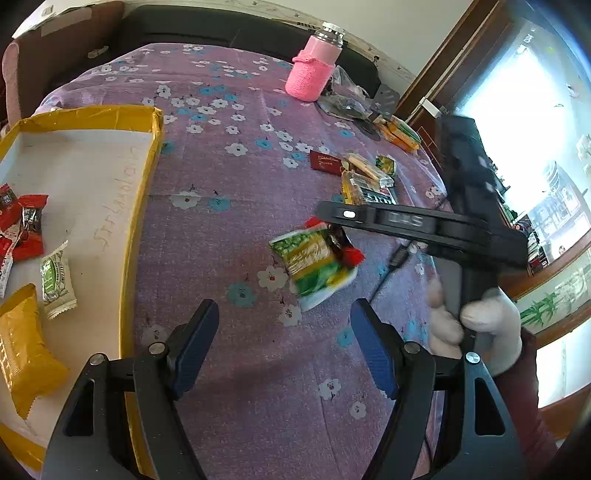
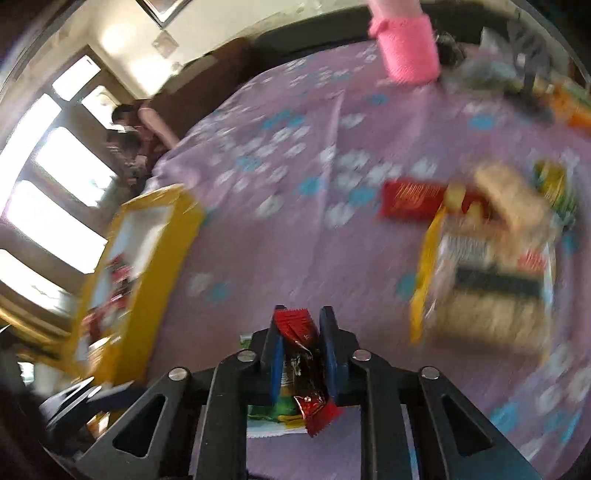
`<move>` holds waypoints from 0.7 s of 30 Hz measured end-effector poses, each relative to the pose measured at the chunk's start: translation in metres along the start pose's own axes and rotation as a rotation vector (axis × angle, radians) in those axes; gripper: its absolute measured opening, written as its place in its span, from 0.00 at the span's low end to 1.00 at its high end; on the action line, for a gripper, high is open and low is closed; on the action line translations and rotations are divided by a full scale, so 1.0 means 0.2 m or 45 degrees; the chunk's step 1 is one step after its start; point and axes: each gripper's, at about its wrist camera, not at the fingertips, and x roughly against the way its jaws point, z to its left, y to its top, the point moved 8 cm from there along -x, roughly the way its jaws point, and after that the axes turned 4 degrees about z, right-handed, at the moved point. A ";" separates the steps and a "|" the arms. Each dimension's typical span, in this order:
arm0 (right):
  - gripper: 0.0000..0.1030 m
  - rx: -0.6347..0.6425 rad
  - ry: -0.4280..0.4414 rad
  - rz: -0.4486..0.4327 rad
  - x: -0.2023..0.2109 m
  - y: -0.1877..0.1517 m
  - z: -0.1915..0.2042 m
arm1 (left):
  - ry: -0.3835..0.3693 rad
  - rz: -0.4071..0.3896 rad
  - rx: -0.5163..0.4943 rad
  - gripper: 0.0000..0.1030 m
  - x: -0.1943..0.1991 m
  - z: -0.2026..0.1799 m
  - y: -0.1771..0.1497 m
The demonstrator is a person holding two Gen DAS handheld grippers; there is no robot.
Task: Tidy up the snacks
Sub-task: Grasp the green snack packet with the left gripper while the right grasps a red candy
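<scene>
My left gripper (image 1: 284, 321) is open and empty over the purple flowered cloth, just right of the yellow-rimmed box (image 1: 140, 206). The box holds red packets (image 1: 22, 225), a green-white packet (image 1: 55, 277) and a gold bag (image 1: 22, 350). My right gripper (image 2: 301, 326) is shut on a red snack packet (image 2: 303, 354), with a green packet (image 2: 273, 410) under it. In the left wrist view the right gripper (image 1: 332, 218) holds the red and green packets (image 1: 314, 262) above the cloth. Several loose snacks (image 1: 365, 177) lie beyond; they also show in the right wrist view (image 2: 487, 254).
A pink-sleeved bottle (image 1: 314, 70) stands at the far side of the table, with dark clutter (image 1: 347, 103) and orange packets (image 1: 399, 133) to its right. A dark sofa (image 1: 221, 33) lies behind. A window is at the right. The box shows in the right wrist view (image 2: 147, 266).
</scene>
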 end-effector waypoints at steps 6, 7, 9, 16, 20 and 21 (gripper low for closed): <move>0.19 -0.108 -0.151 -0.134 0.16 -0.06 -0.19 | -0.019 0.017 -0.019 0.71 -0.04 -0.04 -0.02; 0.21 -0.117 -0.125 -0.143 0.17 -0.07 -0.19 | -0.019 0.026 -0.028 0.71 -0.05 -0.05 -0.03; 0.32 -0.115 -0.115 -0.158 0.16 -0.08 -0.18 | -0.012 0.041 -0.044 0.71 -0.07 -0.08 -0.04; 0.36 0.103 -0.251 -0.143 0.01 -0.08 -0.01 | 0.032 -0.002 -0.060 0.70 -0.05 -0.08 -0.02; 0.29 0.217 -0.363 -0.153 -0.02 -0.11 0.03 | 0.035 -0.021 -0.075 0.63 -0.04 -0.09 0.00; 0.22 0.218 -0.375 -0.151 -0.01 -0.11 0.03 | 0.028 -0.013 -0.082 0.61 -0.05 -0.10 0.00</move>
